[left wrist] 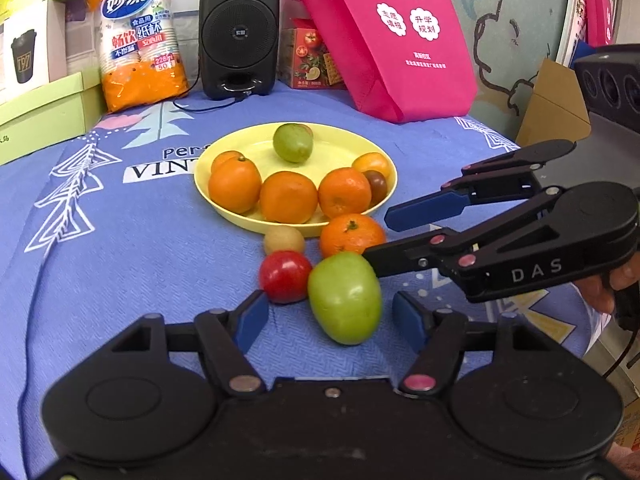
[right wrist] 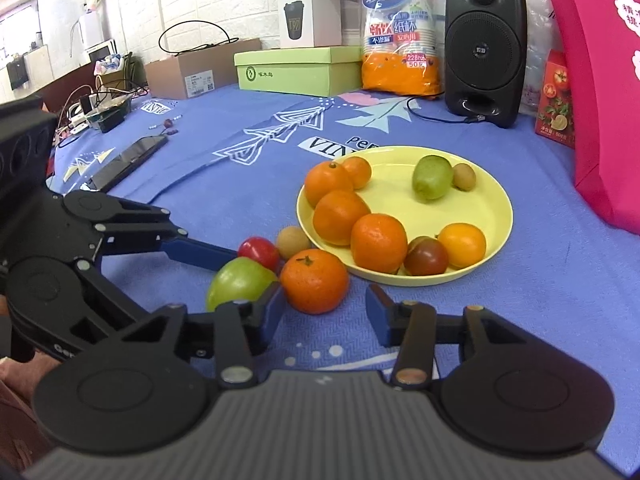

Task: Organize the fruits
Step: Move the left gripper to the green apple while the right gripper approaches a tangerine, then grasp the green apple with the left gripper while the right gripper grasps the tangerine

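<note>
Fruits: most already sit on the yellow plate [left wrist: 224, 200], among them several oranges, a green fruit and a dark tomato; four lie off it on the cloth just beside the near rim, namely a green apple [left wrist: 345, 297], a red tomato [left wrist: 285, 276], a loose orange [right wrist: 314, 281] and a small brown fruit [left wrist: 283, 239], bunched together and, we judge, waiting their turn to be gathered. The left claw [left wrist: 332, 318] is wide open and holds nothing; its blue pads flank the green apple without touching it, a placement we read as lining up a grasp. The right claw [right wrist: 326, 306] is likewise open and empty, with the loose orange just ahead of its gap, so we take each claw to have its own target. The tabletop [left wrist: 140, 248] wears a blue printed cloth; behind stand a black speaker [left wrist: 239, 28], a pack of paper cups [left wrist: 138, 36], a pink bag [left wrist: 396, 36] and green boxes [right wrist: 300, 70]; a phone [right wrist: 128, 160] lies further off.
</note>
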A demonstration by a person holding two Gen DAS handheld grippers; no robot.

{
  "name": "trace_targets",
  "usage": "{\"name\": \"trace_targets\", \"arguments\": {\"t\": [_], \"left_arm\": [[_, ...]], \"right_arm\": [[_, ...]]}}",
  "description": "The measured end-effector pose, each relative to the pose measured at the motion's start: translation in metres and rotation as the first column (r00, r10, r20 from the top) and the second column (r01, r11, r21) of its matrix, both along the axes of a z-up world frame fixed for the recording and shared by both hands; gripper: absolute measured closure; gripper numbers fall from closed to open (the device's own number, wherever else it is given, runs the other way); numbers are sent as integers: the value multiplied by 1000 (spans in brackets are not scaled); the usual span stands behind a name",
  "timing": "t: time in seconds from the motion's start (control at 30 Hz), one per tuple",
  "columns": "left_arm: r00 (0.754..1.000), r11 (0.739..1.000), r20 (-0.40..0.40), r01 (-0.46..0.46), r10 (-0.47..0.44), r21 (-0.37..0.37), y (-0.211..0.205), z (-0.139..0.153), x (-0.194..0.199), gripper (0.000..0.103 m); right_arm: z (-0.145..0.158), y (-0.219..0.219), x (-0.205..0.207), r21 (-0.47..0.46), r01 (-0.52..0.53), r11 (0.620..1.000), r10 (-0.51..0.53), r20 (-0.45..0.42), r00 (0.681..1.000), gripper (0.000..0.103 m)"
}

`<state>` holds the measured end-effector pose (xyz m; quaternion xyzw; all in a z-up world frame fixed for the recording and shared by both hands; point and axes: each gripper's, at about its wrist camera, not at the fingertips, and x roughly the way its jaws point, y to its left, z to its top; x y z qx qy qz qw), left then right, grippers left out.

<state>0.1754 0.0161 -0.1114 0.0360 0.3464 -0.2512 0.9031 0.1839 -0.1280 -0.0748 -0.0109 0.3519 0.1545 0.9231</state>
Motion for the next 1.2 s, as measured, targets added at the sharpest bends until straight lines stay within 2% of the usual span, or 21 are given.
{"name": "trace_targets", "arguments": {"t": [0.07,0.27,0.57,0.67,0.73,0.9,1.2], "left_arm": [[1000,1000,0,-7,7,2,3,0,2,41],[999,999,-23,-26,26,-28,17,0,5,41],[999,999,-20,-49,48,-21,26,1,5,39],[998,998,-16,-68,68,-10,29,1,4,39],[996,997,-19,-82,82,-16,32,1,4,39],[991,991,-18,-134,133,-26,40,3,5,39],[990,990,-32,-136,135,-30,43,3,-3,43]], "right_arm": [[0,1,3,-4,-3,1000,3,-1,1000,59],[-2,10,9,-14,-24,1000,24,-4,1000,59],[-11,27,21,-41,-23,999,22,-26,999,58],[-12,30,18,-52,-30,998,29,-14,999,58],[-12,28,15,-48,-30,998,30,-10,1000,62],[-11,19,7,-19,-23,1000,23,-10,1000,62],[-8,21,-2,-41,-27,999,27,2,1000,62]]}}
